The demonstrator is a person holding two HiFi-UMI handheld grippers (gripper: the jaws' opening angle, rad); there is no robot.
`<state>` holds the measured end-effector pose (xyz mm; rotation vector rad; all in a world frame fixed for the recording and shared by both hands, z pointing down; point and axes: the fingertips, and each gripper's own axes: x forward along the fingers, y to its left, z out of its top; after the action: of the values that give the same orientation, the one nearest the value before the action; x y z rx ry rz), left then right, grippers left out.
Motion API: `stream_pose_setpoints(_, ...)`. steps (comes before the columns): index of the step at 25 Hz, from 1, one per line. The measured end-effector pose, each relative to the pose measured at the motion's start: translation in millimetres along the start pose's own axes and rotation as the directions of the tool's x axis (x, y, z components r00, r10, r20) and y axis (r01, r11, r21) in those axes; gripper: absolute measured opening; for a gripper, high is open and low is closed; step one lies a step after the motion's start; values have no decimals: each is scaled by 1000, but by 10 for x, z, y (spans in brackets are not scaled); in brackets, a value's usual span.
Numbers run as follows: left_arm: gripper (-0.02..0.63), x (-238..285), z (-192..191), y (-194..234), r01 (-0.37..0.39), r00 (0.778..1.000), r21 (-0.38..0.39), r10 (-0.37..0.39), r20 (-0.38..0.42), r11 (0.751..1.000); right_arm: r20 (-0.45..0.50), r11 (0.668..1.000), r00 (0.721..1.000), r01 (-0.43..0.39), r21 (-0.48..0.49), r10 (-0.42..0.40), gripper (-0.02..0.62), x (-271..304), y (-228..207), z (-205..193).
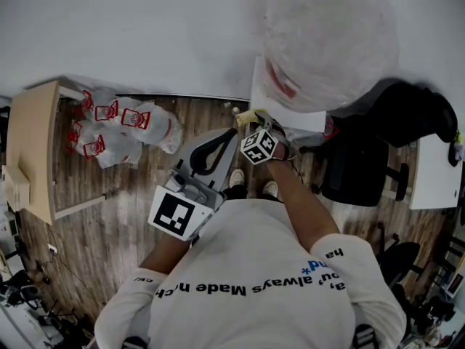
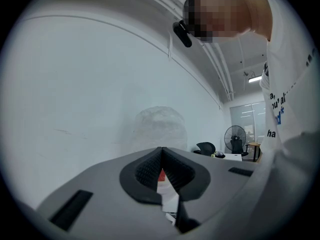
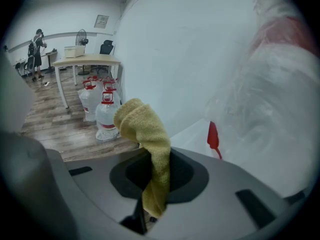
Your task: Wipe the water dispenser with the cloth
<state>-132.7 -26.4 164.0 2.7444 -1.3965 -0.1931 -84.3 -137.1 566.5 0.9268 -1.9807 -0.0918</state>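
Right gripper [image 1: 252, 121]: clenched on the cloth [image 3: 145, 144], held out in front of you at the dispenser [image 1: 285, 99]
Cloth: yellow, pinched low down; a folded strip stands up out of your jaws and its top flops to one side
Cloth's place: just beside the dispenser's near left corner, below the bottle [image 1: 330, 42]; you cannot tell whether it touches
Dispenser: white, standing on the floor against the wall, with a film-wrapped bottle on top and a red tab [image 3: 213, 136] on its upper face
Left gripper [image 2: 162, 169]: jaws pressed together with nothing in them, held back near your chest and apart from the dispenser
In the way: your right forearm and the marker cube [image 1: 258, 145] cover the dispenser's front in the head view
Jugs [image 1: 120, 126]: a cluster with red caps on the floor along the wall's edge, left of the dispenser
Table [image 1: 33, 151]: pale wood, further left, past the jugs
Chair [image 1: 356, 166]: black, on the floor to the dispenser's right
Fan [image 2: 235, 136]: standing far off down the room
Person [image 3: 37, 46]: standing at the room's far end
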Motion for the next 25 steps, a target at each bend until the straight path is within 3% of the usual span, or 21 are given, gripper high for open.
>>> stream_pose_setpoints(14, 18, 46, 17, -50, 9, 1000, 4, -9, 5, 1000, -37, 997, 997, -65, 35, 66, 60, -15, -57, 47)
stream_pose_setpoints(20, 18, 93, 30, -98, 19, 1000, 5, -19, 7, 1000, 30, 999, 999, 20, 36, -21, 61, -194, -389, 251)
stream_pose_setpoints(25, 18, 135, 13, -95, 27, 1000, 4, -27, 7, 1000, 33, 997, 997, 68, 36, -70, 61, -211, -599, 245)
